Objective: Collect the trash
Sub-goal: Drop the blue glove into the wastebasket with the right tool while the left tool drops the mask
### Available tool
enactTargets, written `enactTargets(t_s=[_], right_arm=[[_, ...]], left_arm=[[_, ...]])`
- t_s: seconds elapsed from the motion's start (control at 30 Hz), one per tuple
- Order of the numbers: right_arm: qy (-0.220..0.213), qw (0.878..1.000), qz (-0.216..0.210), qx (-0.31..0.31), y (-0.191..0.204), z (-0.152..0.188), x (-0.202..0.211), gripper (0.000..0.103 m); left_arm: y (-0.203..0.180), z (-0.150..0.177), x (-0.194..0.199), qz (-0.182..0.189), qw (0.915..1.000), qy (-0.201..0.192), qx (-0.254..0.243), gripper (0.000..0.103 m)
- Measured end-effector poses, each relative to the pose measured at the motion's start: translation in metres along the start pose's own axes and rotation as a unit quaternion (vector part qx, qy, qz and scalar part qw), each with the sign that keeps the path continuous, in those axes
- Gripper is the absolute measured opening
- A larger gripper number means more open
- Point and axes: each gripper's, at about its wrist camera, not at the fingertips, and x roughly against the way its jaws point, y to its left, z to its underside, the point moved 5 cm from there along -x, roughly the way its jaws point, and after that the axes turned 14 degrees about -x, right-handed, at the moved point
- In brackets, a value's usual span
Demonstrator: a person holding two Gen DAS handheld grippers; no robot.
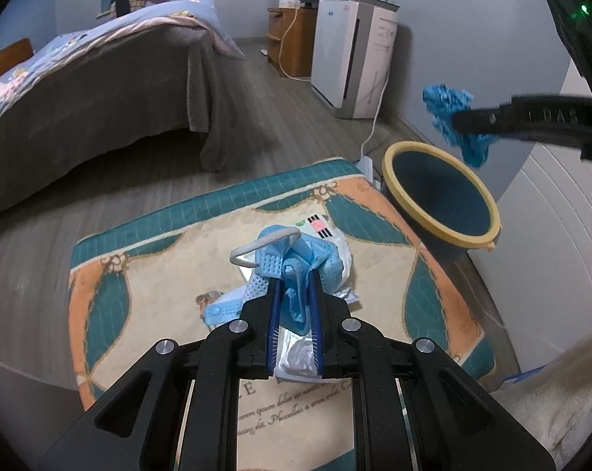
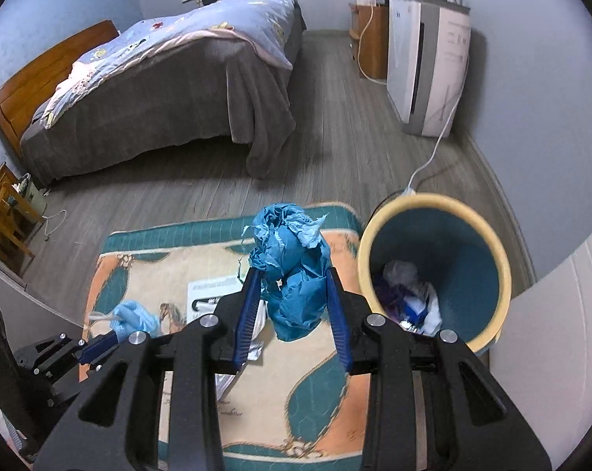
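The left gripper [image 1: 296, 294] is clenched on a crumpled light-blue face mask [image 1: 296, 263], its white ear loop arching off to the left of the jaws and a silvery wrapper [image 1: 296, 361] caught low between the fingers; to do this well, I judge it should keep that squeeze firm and carry the bundle rightward over the rug [image 1: 139, 274] to the waste bin [image 1: 394, 161], letting go only once the tips are above the opening, since the loose loop could snag on the rim. The right gripper [image 2: 294, 294] is clamped on a wad of crumpled blue paper [image 2: 292, 271] that bulges above and below its fingers; the bin sits just to its right, so a short swing that way and a clean release above the mouth should do. The bin is dark teal inside with a pale yellow rim, upright beside the rug's far right corner, and already holds crumpled white and purple scraps at the bottom.
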Motion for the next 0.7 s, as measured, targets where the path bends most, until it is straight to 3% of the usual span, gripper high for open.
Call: enactTargets(t_s=[0.3, 0.43, 0.57, 0.7], right_arm=[[-0.001, 1.000, 0.008, -0.024, -0.026, -0.024, -0.014, 0.033], [0.016, 0.999, 0.014, -0.024, -0.023, -0.020, -0.026, 0.033], [0.012, 1.000, 0.002, -0.007, -0.016, -0.020, -0.021, 0.033], [0.004, 1.000, -0.005, -0.014, -0.028, -0.027, -0.015, 0.033]], left_arm=[[0.003, -0.029, 0.006, 0.000, 0.9996, -0.023, -0.016, 0.015], [-0.001, -0.035, 0.001, 0.002, 0.9996, -0.024, -0.018, 0.015], [-0.001, -0.040, -0.009, 0.015, 0.9998, -0.015, 0.007, 0.015], [-0.010, -0.055, -0.018, 0.006, 0.9999, -0.011, -0.007, 0.015]])
